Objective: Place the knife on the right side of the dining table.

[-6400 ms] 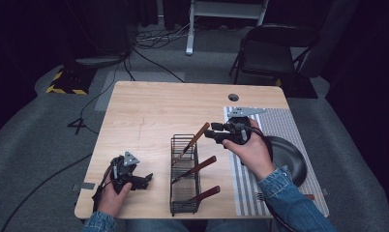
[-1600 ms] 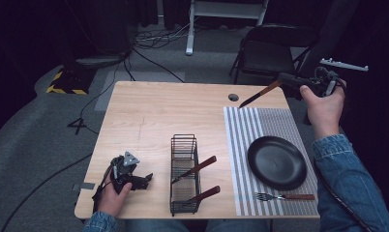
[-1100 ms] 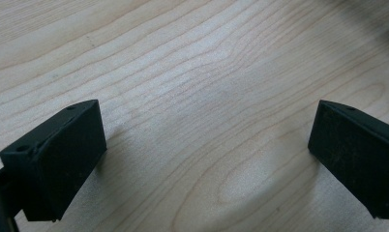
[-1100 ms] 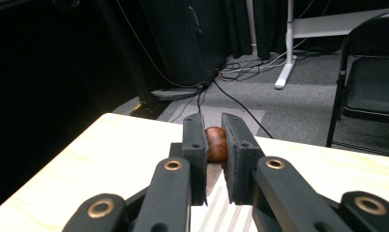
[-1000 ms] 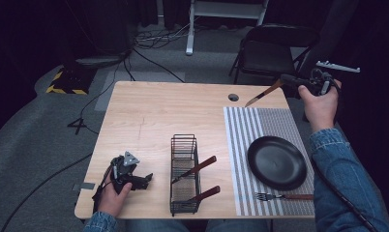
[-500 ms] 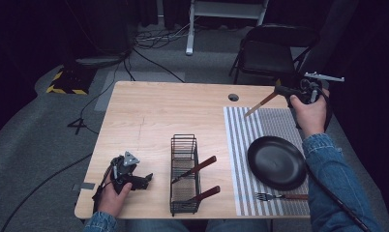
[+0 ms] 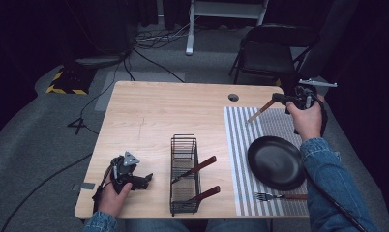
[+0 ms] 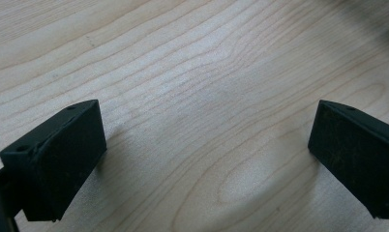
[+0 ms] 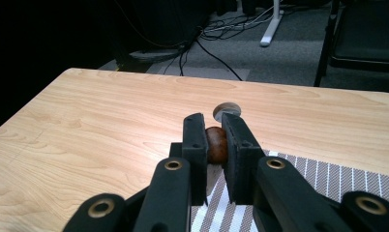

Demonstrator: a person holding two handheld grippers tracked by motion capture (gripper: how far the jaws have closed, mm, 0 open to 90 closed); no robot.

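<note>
So the right gripper (image 7: 279,99) is up over the far right corner of the table (image 7: 173,111), jaws clamped tight on the brown wooden handle of a piece of cutlery (image 7: 258,111). From the high view the thin end of it sticks out past the jaws, slanting down and leftward until the tip sits over the far edge of the striped placemat (image 7: 241,159); can't tell if it's a knife or a spoon. In the right gripper view the rounded wooden handle (image 9: 216,144) is squeezed right between the two black pads, with the mat's stripes just below the jaws and the round cable hole (image 9: 224,109) in the tabletop just beyond their tips. The black plate (image 7: 276,162) sits on the mat, nearer the person than those jaws, and a fork (image 7: 279,196) with the same sort of wooden handle lies on the mat past the plate's near edge. The left gripper (image 7: 146,180) is parked on the near left part of the table, jaws wide open with nothing but bare wood grain between them in the left gripper view (image 8: 202,159). Just beyond its jaw tips stands the wire cutlery rack (image 7: 184,174), with two more wooden-handled pieces (image 7: 198,168) poking out of its far side.
</note>
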